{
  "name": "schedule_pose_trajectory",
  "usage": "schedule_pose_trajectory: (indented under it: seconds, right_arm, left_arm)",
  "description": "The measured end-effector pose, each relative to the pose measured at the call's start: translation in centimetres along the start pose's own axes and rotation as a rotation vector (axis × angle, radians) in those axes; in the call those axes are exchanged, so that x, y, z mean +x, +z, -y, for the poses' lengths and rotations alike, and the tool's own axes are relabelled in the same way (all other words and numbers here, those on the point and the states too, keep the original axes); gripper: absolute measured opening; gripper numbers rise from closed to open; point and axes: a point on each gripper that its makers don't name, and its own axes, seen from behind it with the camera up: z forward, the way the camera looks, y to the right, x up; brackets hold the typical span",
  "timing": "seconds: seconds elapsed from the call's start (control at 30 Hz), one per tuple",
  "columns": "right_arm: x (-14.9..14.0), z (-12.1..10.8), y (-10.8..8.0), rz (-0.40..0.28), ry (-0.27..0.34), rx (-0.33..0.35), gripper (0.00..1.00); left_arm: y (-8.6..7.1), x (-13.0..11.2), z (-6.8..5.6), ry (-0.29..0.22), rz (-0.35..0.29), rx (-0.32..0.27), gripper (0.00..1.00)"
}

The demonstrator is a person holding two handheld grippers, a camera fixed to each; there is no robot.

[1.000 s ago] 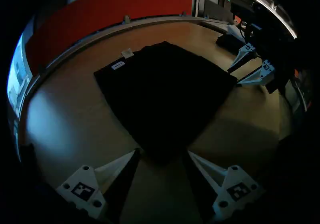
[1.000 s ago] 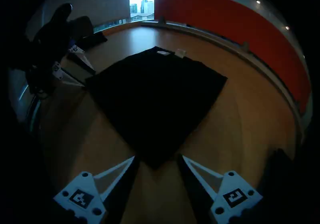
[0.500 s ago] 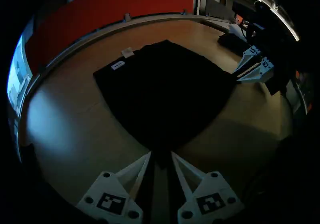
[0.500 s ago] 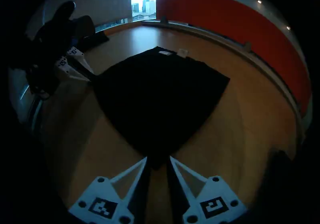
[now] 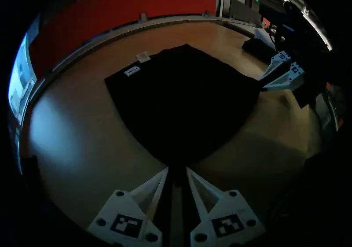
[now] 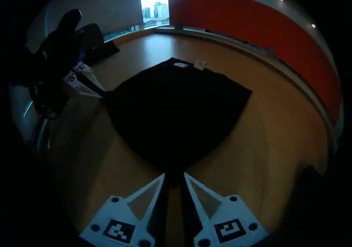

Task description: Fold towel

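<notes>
Seen in the left gripper view: a black towel (image 5: 185, 101) spread flat on the pale wooden surface (image 5: 75, 128), turned cornerwise like a diamond. Nearest corner caught in the left claw (image 5: 177, 173) — white fingers (image 5: 147, 189) drawn almost together, only a narrow dark strip of cloth between them, both pressing on it. At the towel's right-hand corner, the right claw (image 5: 264, 83), tips pinched together on the cloth, its dark body and the holder's arm behind it. Near the far left corner, a white label (image 5: 131, 71) on the cloth. Just past that edge, a small pale tag (image 5: 143, 57), touching the towel or not, cannot tell. Beyond the surface's rim, a red panel (image 5: 123, 9). Far left, a bright window (image 5: 17, 84). Past the right claw, a dark bundle (image 5: 259, 49) lying on the wood.

Seen in the right gripper view: the same towel (image 6: 176, 110) from its other near corner. Low in the middle, the right claw (image 6: 174, 176), fingers nearly closed, the towel's corner gripped between them. Off to the left, the left claw (image 6: 102, 94), tips together on the side corner — the two claws well apart, one at each of two neighbouring corners. Label (image 6: 180, 64) and tag (image 6: 200, 64) at the far corner, just beside each other. Rest of the cloth lying flat on the wood.
</notes>
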Motion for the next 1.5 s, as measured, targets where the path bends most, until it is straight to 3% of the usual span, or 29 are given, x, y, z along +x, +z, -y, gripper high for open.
schedule_pose_trajectory:
  seconds: [0.37,0.77,1.5]
  right_arm:
    - [1.7,0.0,-2.0,-0.038,0.004,-0.010,0.15]
    - [4.3,-0.1,-5.2,-0.079,-0.017,-0.014,0.15]
    - [5.7,1.8,-9.9,-0.089,-0.034,0.015,0.15]
  left_arm:
    - [-2.0,1.5,0.0,-0.036,-0.020,0.000,0.12]
    - [-5.3,3.9,-0.4,-0.055,-0.046,0.004,0.12]
    - [-10.4,4.8,-2.5,-0.083,-0.026,-0.030,0.12]
